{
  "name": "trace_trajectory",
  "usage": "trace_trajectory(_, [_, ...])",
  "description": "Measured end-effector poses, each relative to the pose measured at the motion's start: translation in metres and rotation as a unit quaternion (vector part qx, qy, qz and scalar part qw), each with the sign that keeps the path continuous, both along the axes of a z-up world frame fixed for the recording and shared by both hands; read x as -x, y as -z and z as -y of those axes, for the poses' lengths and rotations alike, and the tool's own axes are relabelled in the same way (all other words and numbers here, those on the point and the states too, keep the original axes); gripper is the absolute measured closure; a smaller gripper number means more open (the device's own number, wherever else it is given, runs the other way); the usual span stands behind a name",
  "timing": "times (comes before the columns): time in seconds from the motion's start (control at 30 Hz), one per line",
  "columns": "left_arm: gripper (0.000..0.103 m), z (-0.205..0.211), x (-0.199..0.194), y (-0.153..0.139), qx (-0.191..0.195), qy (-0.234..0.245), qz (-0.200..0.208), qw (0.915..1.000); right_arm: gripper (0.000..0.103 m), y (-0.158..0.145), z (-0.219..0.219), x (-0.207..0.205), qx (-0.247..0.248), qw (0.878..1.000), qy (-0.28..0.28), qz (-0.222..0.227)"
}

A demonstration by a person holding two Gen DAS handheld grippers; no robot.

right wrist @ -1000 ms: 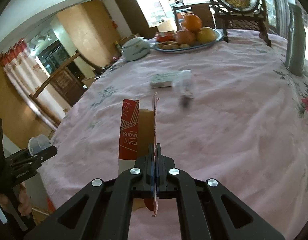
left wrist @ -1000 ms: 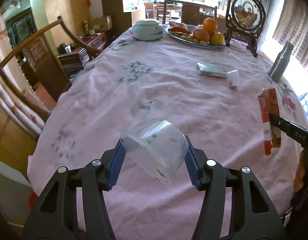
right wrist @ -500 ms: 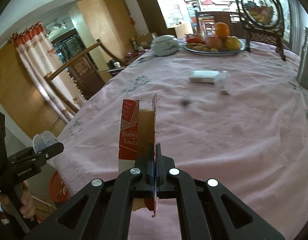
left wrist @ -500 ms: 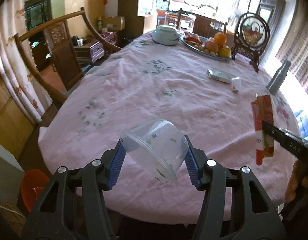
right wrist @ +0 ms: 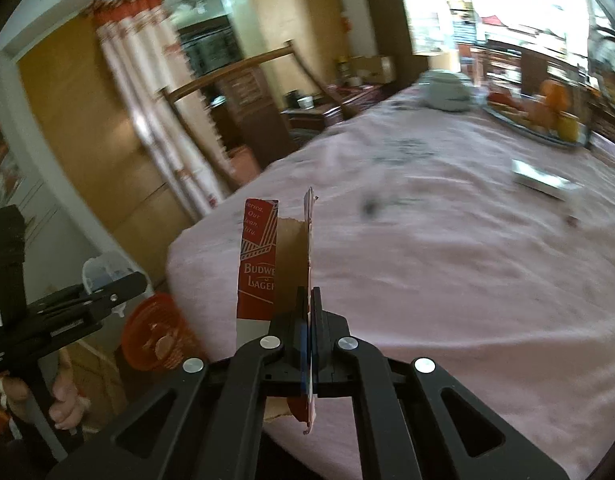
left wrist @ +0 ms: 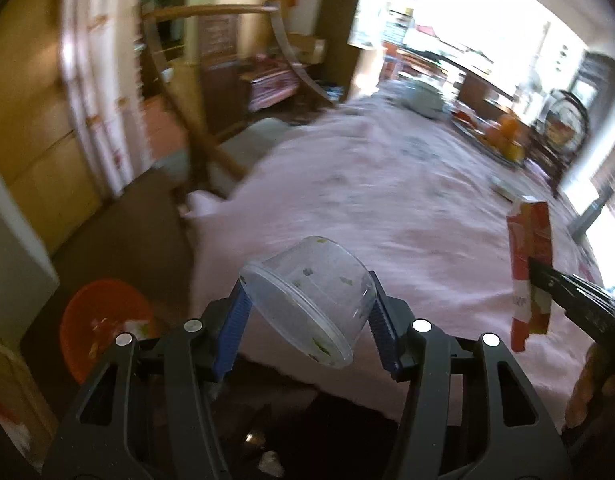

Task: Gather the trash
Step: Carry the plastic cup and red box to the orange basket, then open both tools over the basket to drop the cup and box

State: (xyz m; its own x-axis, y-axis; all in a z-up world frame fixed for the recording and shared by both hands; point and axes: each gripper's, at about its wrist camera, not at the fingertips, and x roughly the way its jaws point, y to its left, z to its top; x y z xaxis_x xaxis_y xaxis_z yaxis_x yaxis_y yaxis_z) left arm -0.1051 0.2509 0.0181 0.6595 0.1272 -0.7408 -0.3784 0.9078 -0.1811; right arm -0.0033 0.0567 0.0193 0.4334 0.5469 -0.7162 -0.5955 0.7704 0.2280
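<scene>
My left gripper [left wrist: 309,316] is shut on a clear plastic tub [left wrist: 307,296], held tilted in the air past the near edge of the table. My right gripper [right wrist: 309,308] is shut on a torn red beer carton piece [right wrist: 273,256], upright above the table's near corner; it also shows in the left wrist view [left wrist: 529,268]. An orange trash basket [left wrist: 103,320] with scraps inside stands on the floor below left of the tub, and it shows in the right wrist view [right wrist: 155,334]. The left gripper and tub appear at the left of the right wrist view [right wrist: 103,276].
The pink-clothed table [right wrist: 447,280] carries a small white box [right wrist: 541,178], a fruit plate [right wrist: 543,116] and a lidded white bowl [right wrist: 445,88]. A wooden chair [left wrist: 211,92] stands left of the table. A cardboard box [left wrist: 11,396] sits beside the basket.
Both grippers have swung left and back from the table, still holding the tub and the carton. The orange basket on the floor has come fully into view.
</scene>
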Motion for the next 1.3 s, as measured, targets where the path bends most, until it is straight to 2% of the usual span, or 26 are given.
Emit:
trace_trajectory(0.2, [0.048,-0.058,0.033,0.023,0.018,-0.064,-0.016,0.9976,0.101,0.013,-0.089,0.020,0.012,0.996,-0.087,-0.020])
trace_trajectory(0.3, [0.048,-0.093,0.053,0.038,0.031,-0.109,-0.026,0.9933,0.101,0.023,-0.130,0.032,0.011,0.991,-0.127,-0.034])
trace_trajectory(0.47, [0.047,-0.152,0.087,0.074,0.065,-0.177,-0.058,0.9804,0.101,0.054,-0.205,0.052,0.030,0.979,-0.190,-0.071])
trace_trajectory(0.7, [0.048,-0.218,0.130,0.141,0.112,-0.247,-0.125,0.9543,0.101,0.098,-0.308,0.082,0.082,0.956,-0.264,-0.102])
trace_trajectory(0.83, [0.047,-0.234,0.139,0.168,0.133,-0.257,-0.146,0.9459,0.101,0.134,-0.359,0.088,0.110,0.944,-0.283,-0.130])
trace_trajectory(1.07, [0.047,-0.254,0.125,0.209,0.144,-0.257,-0.186,0.9372,0.101,0.181,-0.407,0.096,0.156,0.926,-0.309,-0.148])
trace_trajectory(1.2, [0.047,-0.264,0.117,0.225,0.153,-0.256,-0.204,0.9323,0.101,0.202,-0.421,0.093,0.171,0.924,-0.301,-0.162])
trace_trajectory(1.3, [0.047,-0.268,0.117,0.230,0.145,-0.261,-0.213,0.9304,0.101,0.210,-0.426,0.091,0.177,0.924,-0.298,-0.163])
